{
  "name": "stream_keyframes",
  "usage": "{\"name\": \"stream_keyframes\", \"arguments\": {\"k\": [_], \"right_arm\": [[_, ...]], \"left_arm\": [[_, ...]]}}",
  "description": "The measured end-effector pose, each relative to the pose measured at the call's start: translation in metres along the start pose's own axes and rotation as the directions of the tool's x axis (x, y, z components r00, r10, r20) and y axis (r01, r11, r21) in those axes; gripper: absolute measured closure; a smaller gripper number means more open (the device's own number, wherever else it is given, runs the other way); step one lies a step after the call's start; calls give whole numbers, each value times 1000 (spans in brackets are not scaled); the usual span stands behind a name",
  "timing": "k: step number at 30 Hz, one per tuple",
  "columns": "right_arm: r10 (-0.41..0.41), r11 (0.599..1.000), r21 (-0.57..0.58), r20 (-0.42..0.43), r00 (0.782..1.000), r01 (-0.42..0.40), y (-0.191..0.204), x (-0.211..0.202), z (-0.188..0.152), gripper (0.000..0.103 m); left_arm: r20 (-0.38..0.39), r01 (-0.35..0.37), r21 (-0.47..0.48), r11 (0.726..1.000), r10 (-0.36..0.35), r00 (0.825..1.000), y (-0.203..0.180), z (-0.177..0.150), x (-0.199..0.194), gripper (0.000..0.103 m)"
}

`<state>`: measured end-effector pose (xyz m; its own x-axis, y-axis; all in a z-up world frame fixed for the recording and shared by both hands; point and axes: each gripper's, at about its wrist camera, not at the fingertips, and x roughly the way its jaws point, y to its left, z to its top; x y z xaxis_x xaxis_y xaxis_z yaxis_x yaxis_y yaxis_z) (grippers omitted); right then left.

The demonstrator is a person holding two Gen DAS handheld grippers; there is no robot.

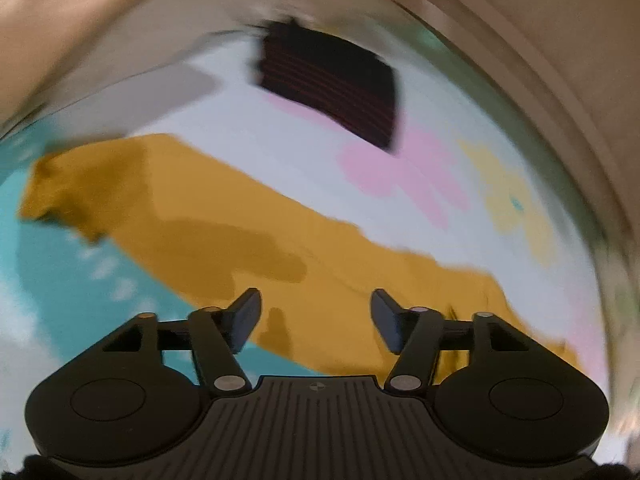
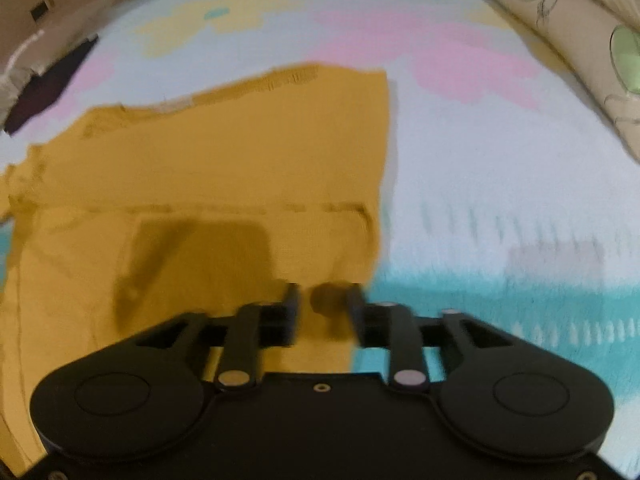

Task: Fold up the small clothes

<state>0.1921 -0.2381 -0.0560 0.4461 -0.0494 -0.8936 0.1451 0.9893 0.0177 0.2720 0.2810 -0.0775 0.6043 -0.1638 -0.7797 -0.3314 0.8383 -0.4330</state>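
We see our left gripper [image 1: 316, 316] with its jaws spread wide and nothing between them, poised over the near edge of the mustard-yellow garment [image 1: 224, 216], while our right gripper [image 2: 322, 308] has its jaws apart too, at the garment's [image 2: 208, 168] near right corner. The garment lies spread flat on a pastel patterned mat [image 2: 500, 168]. Beyond it a dark folded cloth with red stripes [image 1: 332, 88] rests on the mat [image 1: 224, 92], well apart from the garment.

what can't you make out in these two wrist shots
- Left wrist view: motion blur smears the mustard garment; its type and seams are unreadable.
- Left wrist view: the dark striped cloth is blurred, its kind unclear.
- Right wrist view: the right gripper hides the garment's near edge, so contact is uncertain.
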Motion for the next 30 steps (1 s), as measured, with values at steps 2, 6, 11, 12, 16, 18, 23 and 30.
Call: {"name": "stream_keyframes", "arguments": {"k": [2,6,11,12,16,18,23,30], "right_arm": [[3,1000,6,34,999,-3,0,-9,6,49],[42,998,45,59,997,-45,0,-15,14,49],[72,995,61,69,995,-76,6,-14,19,49],[77,995,62,70,995,-81,8,-13,19,49],[93,994,50,70,993,-97,14,-10,21,49],[101,994,40,71,992,-104,16,-10,21,49],[118,992,39,69,991,-120,15,-9,21,49],[128,990,47,86,988,-132,9,-14,21,49]], "left_arm": [[11,-8,-108,994,9,1000,20,3,-1,40],[14,-32,-219,975,36,999,44,12,2,38],[76,-100,-222,970,119,990,52,20,10,38],[84,-99,-234,967,121,989,56,20,13,38],[147,-88,-229,970,124,981,55,24,20,37],[156,-111,-216,970,147,977,53,28,22,42],[173,-156,-219,963,195,965,38,33,20,97],[381,-47,62,997,20,924,-83,22,-30,97]]}}
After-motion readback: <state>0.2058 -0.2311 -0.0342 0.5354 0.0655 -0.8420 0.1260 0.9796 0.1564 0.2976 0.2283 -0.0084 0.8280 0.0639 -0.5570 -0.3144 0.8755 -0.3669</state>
